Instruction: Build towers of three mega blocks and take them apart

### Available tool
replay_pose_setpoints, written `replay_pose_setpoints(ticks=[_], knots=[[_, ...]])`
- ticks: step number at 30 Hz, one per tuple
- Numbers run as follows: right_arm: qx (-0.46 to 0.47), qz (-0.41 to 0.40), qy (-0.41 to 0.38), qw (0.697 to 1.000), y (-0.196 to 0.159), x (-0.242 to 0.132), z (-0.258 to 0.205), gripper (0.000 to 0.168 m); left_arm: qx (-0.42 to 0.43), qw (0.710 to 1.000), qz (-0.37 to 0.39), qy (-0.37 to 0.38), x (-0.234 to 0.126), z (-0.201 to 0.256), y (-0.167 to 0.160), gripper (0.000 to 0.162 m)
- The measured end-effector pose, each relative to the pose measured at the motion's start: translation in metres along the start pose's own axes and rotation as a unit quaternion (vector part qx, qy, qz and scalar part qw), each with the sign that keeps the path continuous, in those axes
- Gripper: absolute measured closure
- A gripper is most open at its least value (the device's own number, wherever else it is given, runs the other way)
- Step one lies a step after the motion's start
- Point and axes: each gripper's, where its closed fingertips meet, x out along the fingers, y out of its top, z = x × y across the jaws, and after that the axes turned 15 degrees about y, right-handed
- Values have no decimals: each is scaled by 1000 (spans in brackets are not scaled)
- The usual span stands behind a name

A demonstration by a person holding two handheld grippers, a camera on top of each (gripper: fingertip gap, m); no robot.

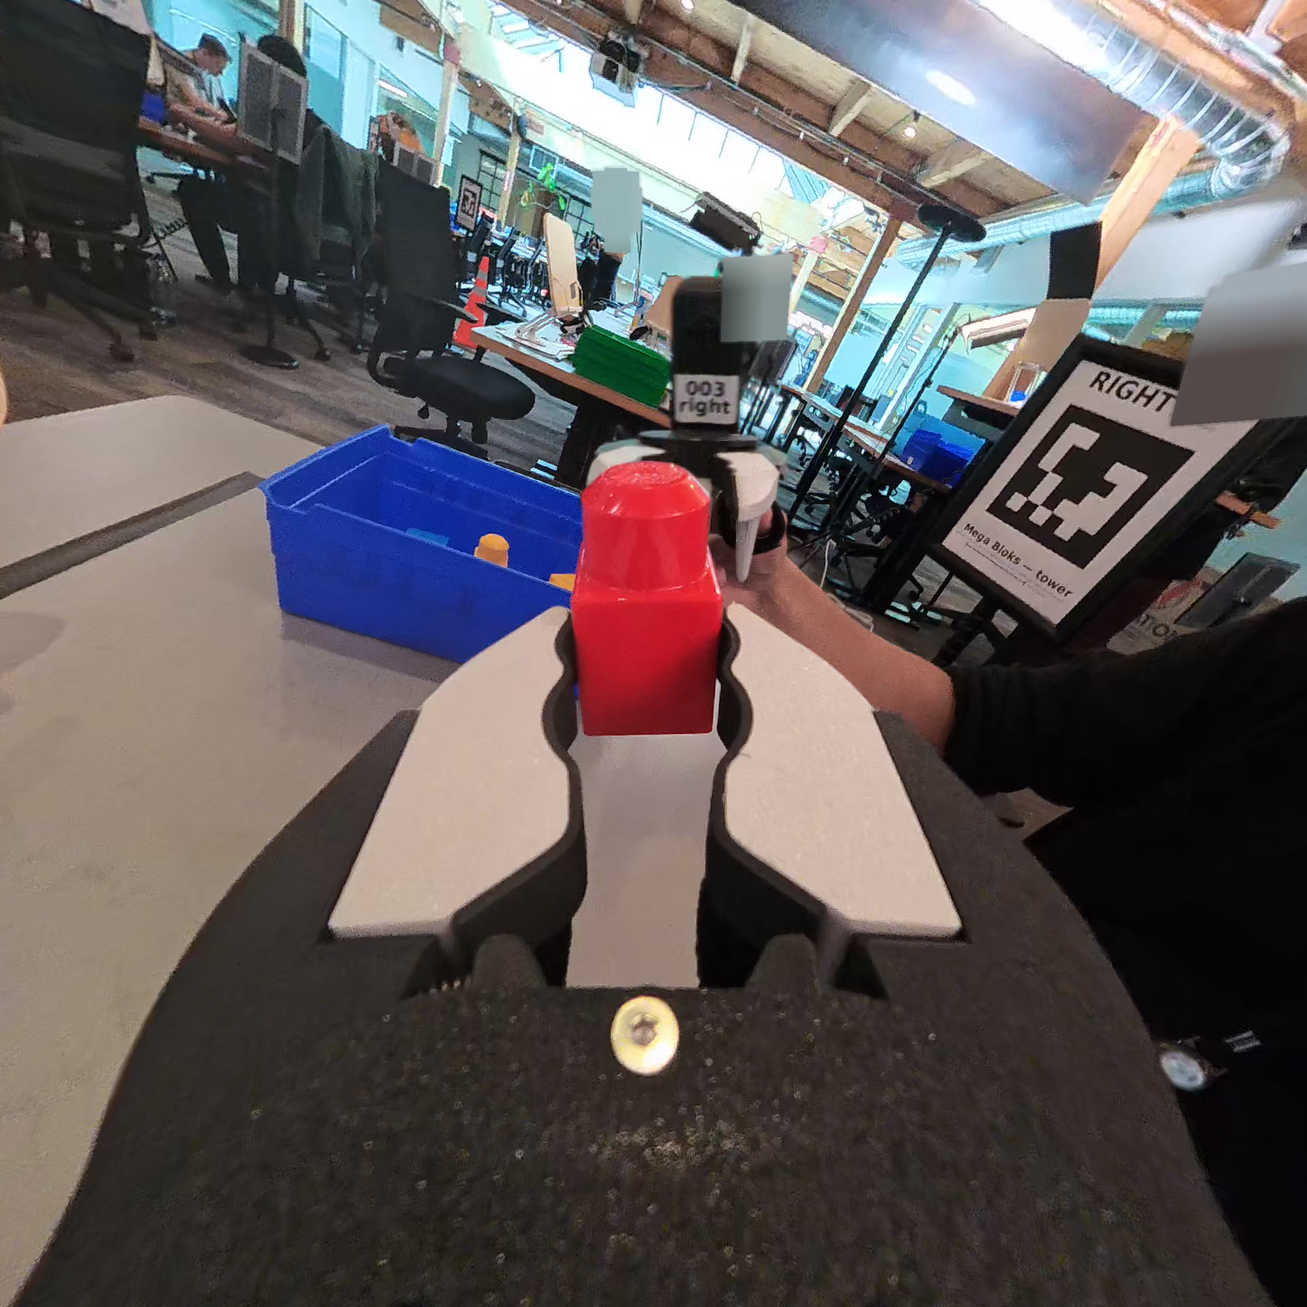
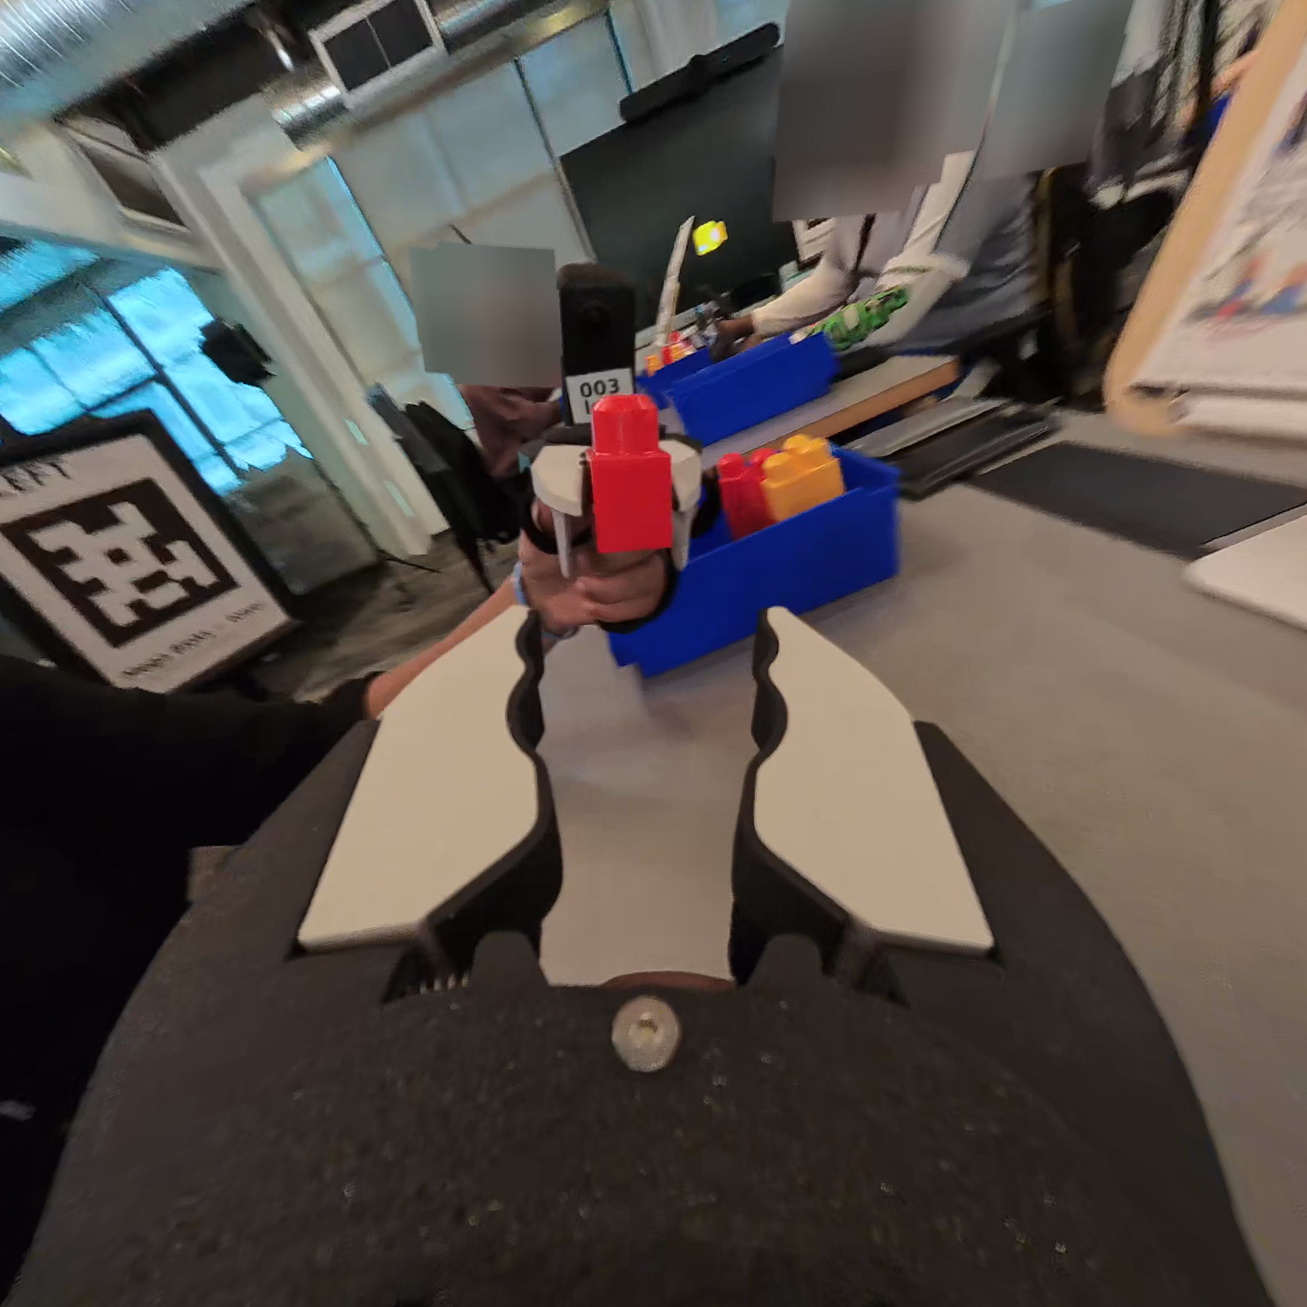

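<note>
Left gripper [image 1: 645,654] is clamped on a shiny red block [image 1: 645,615] with one round stud, upright above the grey table [image 1: 141,742]. Right gripper [image 2: 645,665] stands apart, empty. At 1 o'clock from it, the blue bin [image 2: 778,566] hides most of its blocks.

Right gripper [image 2: 643,636] fingers spread, nothing between them, above the grey table [image 2: 1061,778]. Blue bin [image 2: 778,587] sits ahead on the table; red and orange blocks [image 2: 778,481] stand inside it. Just left of the bin, the left gripper [image 2: 622,495] faces this way, clamped on an upright red block [image 2: 629,488], stud up. Hand [image 2: 594,587] under it, possibly touching the bin's left wall, too blurred to say.
</note>
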Motion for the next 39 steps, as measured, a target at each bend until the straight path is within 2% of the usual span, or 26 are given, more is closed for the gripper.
replay_pose_setpoints(ticks=[2,6,9,11,13,16,22,23,27,31,32,34,36,39], knots=[[23,-3,17,1000,-10,14,3,111,10,1000,-14,-1,2,2,-5,126],[-31,-55,0,998,-32,31,8,106,4,1000,-20,-6,4,3,-8,126],[-102,-69,-21,992,-32,43,8,97,-14,999,-28,-17,4,4,-11,126],[-196,-112,-52,973,-29,52,10,92,-41,998,-25,-35,4,7,-9,126],[-285,-163,-77,941,-24,61,8,101,-56,997,-25,-50,4,9,-9,126],[-396,-190,-98,893,-5,76,6,96,-88,992,-26,-83,2,13,-8,126],[-455,-280,-70,843,-3,105,17,95,-132,984,-25,-122,3,14,-9,126],[-459,-287,-63,839,-4,109,17,100,-144,981,-20,-130,2,14,-8,126],[-460,-303,-46,833,-7,113,16,101,-165,973,-22,-161,-2,16,-10,126],[-451,-311,-59,834,-9,106,15,101,-164,973,-45,-153,2,17,-16,126],[-450,-310,-71,834,-5,100,15,101,-160,976,-47,-140,3,14,-16,122],[-441,-305,-100,838,8,80,14,101,-158,982,-38,-92,3,2,-12,101],[-430,-305,-141,838,25,46,13,101,-149,987,-33,-43,-1,-10,-10,98],[-386,-336,-214,832,47,-30,16,101,-111,990,-28,78,-8,-34,-13,99]])
